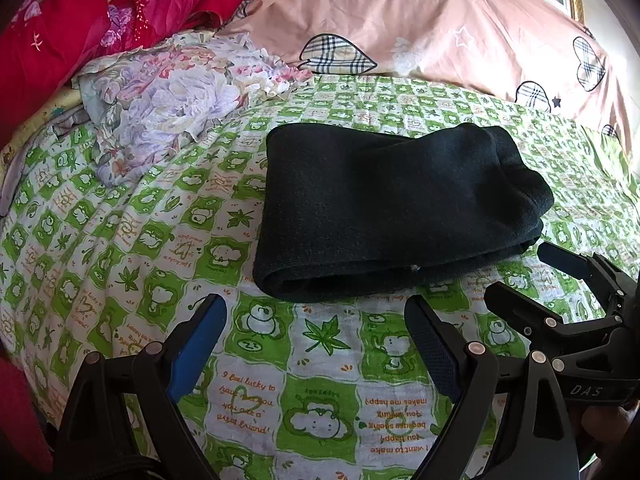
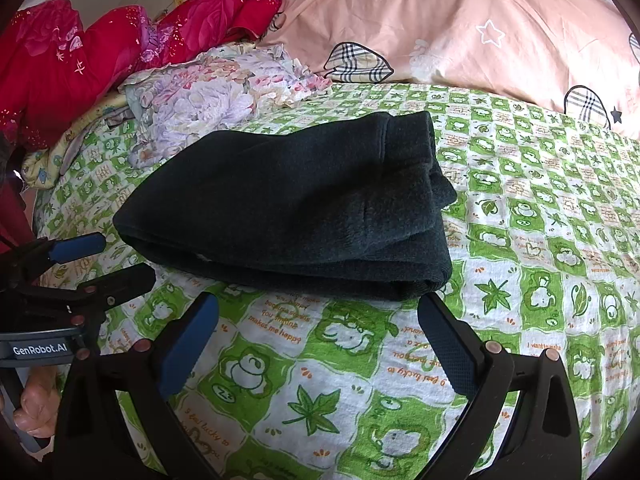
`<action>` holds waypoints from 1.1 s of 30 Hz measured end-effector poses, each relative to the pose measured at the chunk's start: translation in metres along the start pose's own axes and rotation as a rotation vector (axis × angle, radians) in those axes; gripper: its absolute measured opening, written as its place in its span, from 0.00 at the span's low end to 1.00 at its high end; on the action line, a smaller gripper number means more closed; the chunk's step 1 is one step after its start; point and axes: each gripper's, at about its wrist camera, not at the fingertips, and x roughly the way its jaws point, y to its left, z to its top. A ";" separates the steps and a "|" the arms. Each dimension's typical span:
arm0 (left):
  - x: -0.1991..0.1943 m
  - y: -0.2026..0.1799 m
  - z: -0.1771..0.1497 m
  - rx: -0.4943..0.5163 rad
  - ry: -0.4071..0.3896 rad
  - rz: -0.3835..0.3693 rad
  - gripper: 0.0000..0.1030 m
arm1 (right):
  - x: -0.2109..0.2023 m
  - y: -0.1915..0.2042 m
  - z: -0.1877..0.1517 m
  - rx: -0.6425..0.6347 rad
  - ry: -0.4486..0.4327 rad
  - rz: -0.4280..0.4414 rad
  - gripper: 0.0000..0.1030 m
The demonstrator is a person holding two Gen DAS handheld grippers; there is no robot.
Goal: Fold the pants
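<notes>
Dark folded pants (image 1: 396,212) lying in a thick bundle on a green-and-white cartoon bedsheet (image 1: 320,392), just beyond both sets of fingertips. Left gripper (image 1: 316,336) spread wide, holding nothing, apart from the cloth. Right gripper (image 2: 320,328) likewise spread and empty, near the bundle's front edge. Behind the bundle, a crumpled floral cloth (image 1: 168,104), red bedding (image 1: 60,52) and a pink quilt with plaid hearts (image 1: 400,12). Nothing between fingers and pants.

A bed (image 1: 132,240) in a green-checked sheet carries folded dark pants (image 1: 392,216) mid-bed, a floral cloth (image 1: 168,100) (crumpled) toward its far left corner, and a pink pillow (image 1: 400,12) along its far edge.
</notes>
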 end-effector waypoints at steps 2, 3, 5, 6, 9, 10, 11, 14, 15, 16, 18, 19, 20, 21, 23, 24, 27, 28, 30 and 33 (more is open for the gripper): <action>0.000 0.000 0.000 0.000 -0.001 0.002 0.89 | 0.000 0.000 0.000 0.000 0.000 -0.001 0.97; 0.000 0.000 0.000 -0.001 -0.001 0.003 0.89 | 0.000 0.000 0.000 0.000 0.000 0.000 0.97; 0.000 0.000 0.000 -0.003 -0.002 0.003 0.89 | 0.000 0.000 0.000 0.001 0.000 0.000 0.97; -0.001 0.001 0.000 -0.004 -0.003 0.002 0.89 | 0.000 0.000 0.000 0.001 0.000 0.001 0.97; -0.002 0.000 -0.001 -0.002 -0.005 0.002 0.89 | 0.000 0.000 0.000 0.000 0.000 0.000 0.97; -0.002 0.000 -0.001 -0.001 -0.006 0.001 0.89 | 0.000 0.000 0.000 0.001 0.000 0.001 0.97; -0.002 -0.001 -0.001 0.000 -0.006 0.000 0.89 | 0.000 0.000 0.000 0.001 0.001 0.001 0.97; -0.003 -0.001 -0.001 0.004 -0.006 -0.001 0.89 | 0.000 0.000 0.000 0.002 0.001 0.001 0.97; -0.003 -0.002 -0.001 0.003 -0.005 0.000 0.89 | 0.000 0.000 0.000 0.002 0.000 0.002 0.97; -0.003 -0.002 -0.001 0.003 -0.006 0.001 0.89 | 0.000 0.000 0.000 0.004 0.000 0.002 0.97; -0.003 -0.002 -0.001 0.002 -0.006 0.001 0.89 | 0.000 0.000 0.000 0.007 0.000 0.002 0.97; -0.003 -0.002 0.000 0.002 -0.006 0.000 0.89 | 0.000 0.000 0.000 0.008 0.000 0.002 0.97; -0.003 -0.002 -0.001 0.001 -0.007 0.000 0.89 | 0.000 -0.001 0.000 0.007 0.000 0.002 0.97; -0.003 -0.002 -0.001 0.002 -0.007 0.001 0.89 | 0.000 -0.001 0.000 0.007 0.000 0.003 0.97; -0.003 -0.002 -0.001 0.002 -0.007 0.000 0.89 | -0.001 -0.001 0.000 0.009 -0.006 0.001 0.97; -0.004 -0.002 0.000 0.002 -0.009 0.000 0.89 | -0.002 -0.001 -0.001 0.010 -0.010 0.002 0.97; -0.006 -0.003 0.000 0.005 -0.013 0.001 0.89 | -0.003 -0.002 -0.001 0.014 -0.014 0.001 0.97; -0.007 -0.003 0.001 0.006 -0.014 0.001 0.89 | -0.004 -0.002 -0.001 0.015 -0.015 0.001 0.97; -0.007 -0.003 0.001 0.008 -0.015 0.001 0.89 | -0.004 -0.003 -0.001 0.016 -0.016 0.001 0.97; -0.007 -0.004 0.002 0.012 -0.016 0.003 0.89 | -0.004 -0.003 -0.001 0.015 -0.015 0.002 0.97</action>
